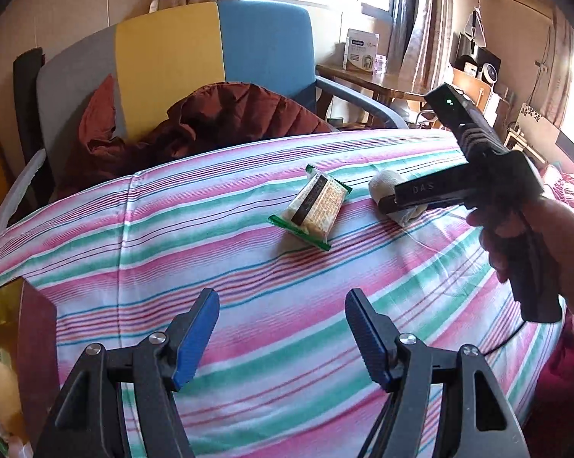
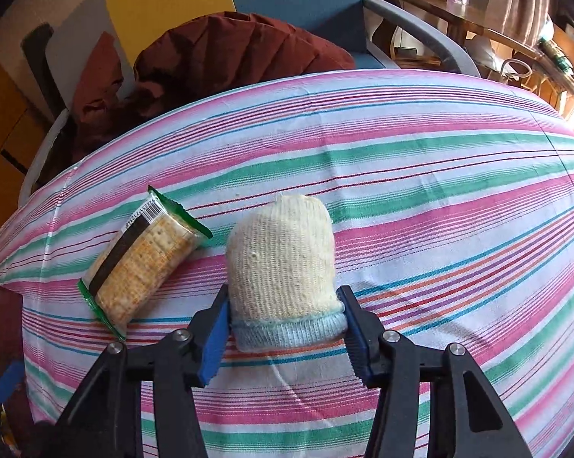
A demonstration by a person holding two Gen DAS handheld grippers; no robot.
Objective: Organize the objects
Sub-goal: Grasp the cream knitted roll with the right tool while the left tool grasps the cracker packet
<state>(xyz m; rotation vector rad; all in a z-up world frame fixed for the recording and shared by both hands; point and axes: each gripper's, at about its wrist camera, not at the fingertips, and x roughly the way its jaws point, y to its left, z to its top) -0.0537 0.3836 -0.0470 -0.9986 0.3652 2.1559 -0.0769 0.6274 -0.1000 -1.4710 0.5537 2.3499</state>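
Note:
A rolled cream knit sock [image 2: 281, 267] with a pale blue cuff lies on the striped cloth. My right gripper [image 2: 285, 337] has a blue pad on each side of the cuff, touching it. A green-edged cracker packet [image 2: 143, 263] lies just left of the sock. In the left wrist view, the packet [image 1: 311, 208] sits mid-cloth and the sock [image 1: 382, 187] is partly hidden by the right gripper [image 1: 386, 204]. My left gripper [image 1: 283, 339] is open and empty, well short of the packet.
The striped cloth [image 1: 248, 305] covers a rounded surface. Behind it stands a yellow and blue chair [image 1: 218, 57] with a dark red jacket [image 1: 210, 122]. A wooden desk [image 1: 367, 80] with a box is at the back right. A dark box edge [image 1: 34, 324] is at the left.

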